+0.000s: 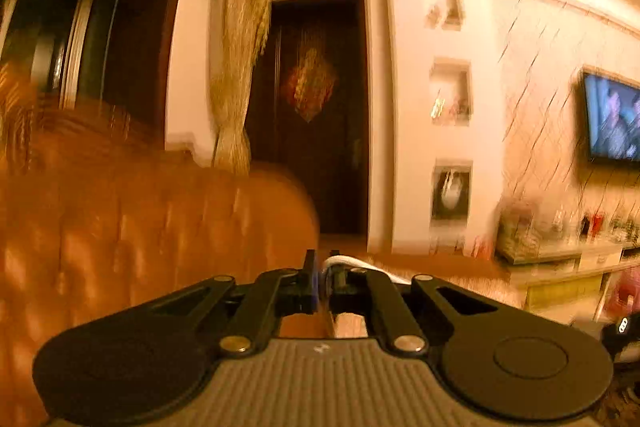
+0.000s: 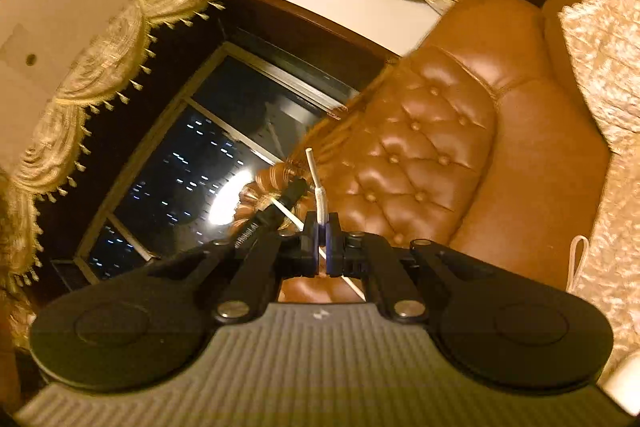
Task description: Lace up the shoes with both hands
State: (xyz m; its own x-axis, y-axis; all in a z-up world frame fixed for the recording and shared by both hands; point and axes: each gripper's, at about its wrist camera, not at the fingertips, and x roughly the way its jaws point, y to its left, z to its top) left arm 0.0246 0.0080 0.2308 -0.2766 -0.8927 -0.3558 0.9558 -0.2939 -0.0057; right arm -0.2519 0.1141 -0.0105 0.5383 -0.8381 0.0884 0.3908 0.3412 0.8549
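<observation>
No shoe shows clearly in either view. In the left wrist view my left gripper (image 1: 324,269) is shut on a white lace (image 1: 360,263), which runs out to the right behind the fingers. The right wrist view has my right gripper (image 2: 322,229) shut on a white lace end (image 2: 318,187); its stiff tip sticks up past the fingertips. A thin taut strand (image 2: 344,281) crosses below the jaws. A black finger of the other gripper (image 2: 276,215) lies close on the left. Another loop of white lace (image 2: 576,259) lies at the right.
A tufted tan leather sofa (image 2: 420,147) fills the near space, with a cream cover (image 2: 608,75) on its seat. Beyond are a dark window (image 2: 192,163), fringed curtains (image 1: 240,67), a dark door (image 1: 320,107), a lit TV (image 1: 612,119) and a low cabinet (image 1: 560,255). A dark object (image 1: 624,331) sits at the right edge.
</observation>
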